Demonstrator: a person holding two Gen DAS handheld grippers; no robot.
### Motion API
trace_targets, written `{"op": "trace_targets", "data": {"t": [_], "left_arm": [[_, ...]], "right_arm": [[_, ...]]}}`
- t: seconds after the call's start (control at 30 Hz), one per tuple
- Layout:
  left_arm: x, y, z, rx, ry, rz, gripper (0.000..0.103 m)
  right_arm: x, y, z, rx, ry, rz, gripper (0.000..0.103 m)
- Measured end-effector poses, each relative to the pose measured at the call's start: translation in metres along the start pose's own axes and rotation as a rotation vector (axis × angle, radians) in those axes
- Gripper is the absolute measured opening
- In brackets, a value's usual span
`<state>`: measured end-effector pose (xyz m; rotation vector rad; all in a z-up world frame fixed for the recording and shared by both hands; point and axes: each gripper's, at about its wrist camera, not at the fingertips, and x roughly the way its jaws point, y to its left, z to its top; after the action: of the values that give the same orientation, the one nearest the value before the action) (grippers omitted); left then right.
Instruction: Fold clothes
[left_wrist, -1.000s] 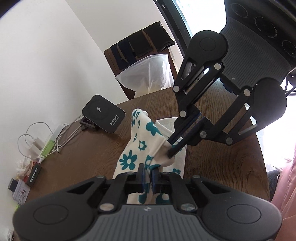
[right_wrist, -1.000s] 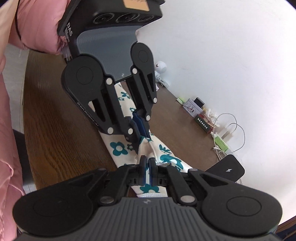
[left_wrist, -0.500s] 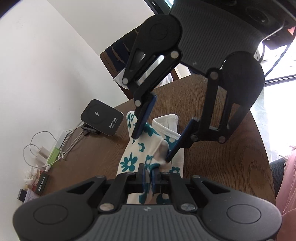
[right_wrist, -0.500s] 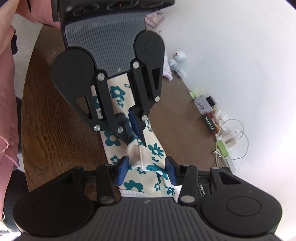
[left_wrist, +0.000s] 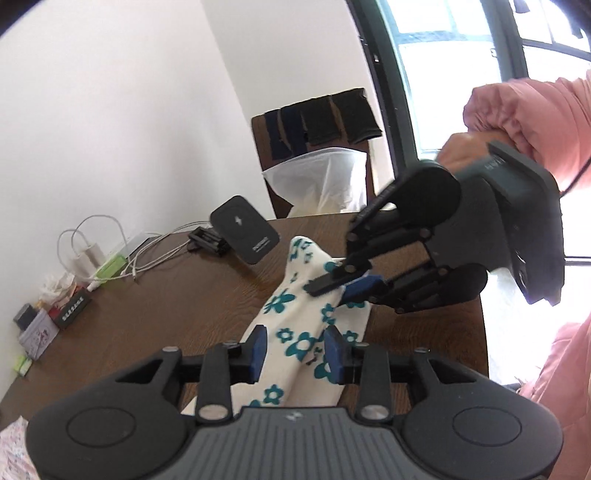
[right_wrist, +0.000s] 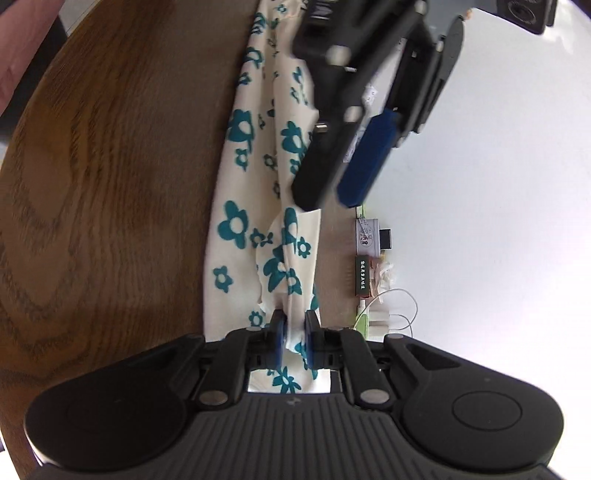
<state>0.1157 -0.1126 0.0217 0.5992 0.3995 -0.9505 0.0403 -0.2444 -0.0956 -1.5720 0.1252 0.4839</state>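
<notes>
A: Cloth (left_wrist: 295, 325), cream with teal flowers, lies in a long strip on the brown wooden surface (left_wrist: 147, 306). Where do the grippers sit?

B: Left gripper (left_wrist: 294, 349) is over the near end. Its jaws are opening, blue pads clear on either side of the fabric, nothing pinched.

A: And the other?

B: Right gripper (right_wrist: 293, 338) is closing. In its own view a bunched ridge of the fabric sits squeezed between the pads. In the left view it comes in from the right, held by a hand (left_wrist: 469, 147) in a pink sleeve (left_wrist: 532, 107).

A: Anything else on the surface?

B: A black charger (left_wrist: 243, 229) on a stand near the far edge, white cables (left_wrist: 155, 251) and small boxes (left_wrist: 37, 328) along the wall. A chair (left_wrist: 314, 129) with dark clothes over its back stands behind, beside a window (left_wrist: 461, 55).
</notes>
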Motion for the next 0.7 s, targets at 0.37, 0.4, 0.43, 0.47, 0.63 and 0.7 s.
{"op": "trace_targets", "data": {"t": [0.37, 0.4, 0.43, 0.47, 0.63, 0.7], "left_arm": [[0.01, 0.038, -0.023, -0.189, 0.159, 0.062, 0.021], [0.011, 0.038, -0.026, -0.19, 0.164, 0.061, 0.021], [0.011, 0.038, -0.028, -0.191, 0.169, 0.06, 0.021], [0.012, 0.038, -0.03, -0.193, 0.174, 0.059, 0.021], [0.012, 0.034, -0.036, -0.183, 0.189, 0.062, 0.021], [0.012, 0.031, -0.036, -0.18, 0.189, 0.07, 0.021]], "right_arm": [[-0.021, 0.008, 0.0, 0.032, -0.021, 0.071, 0.019], [-0.024, 0.0, -0.002, 0.089, -0.027, 0.092, 0.024], [-0.027, -0.01, -0.004, 0.163, -0.032, 0.123, 0.035], [-0.031, -0.022, -0.007, 0.25, -0.038, 0.156, 0.044], [-0.01, -0.099, -0.052, 0.892, -0.074, 0.355, 0.048], [0.0, -0.117, -0.063, 1.096, -0.065, 0.401, 0.047]]}}
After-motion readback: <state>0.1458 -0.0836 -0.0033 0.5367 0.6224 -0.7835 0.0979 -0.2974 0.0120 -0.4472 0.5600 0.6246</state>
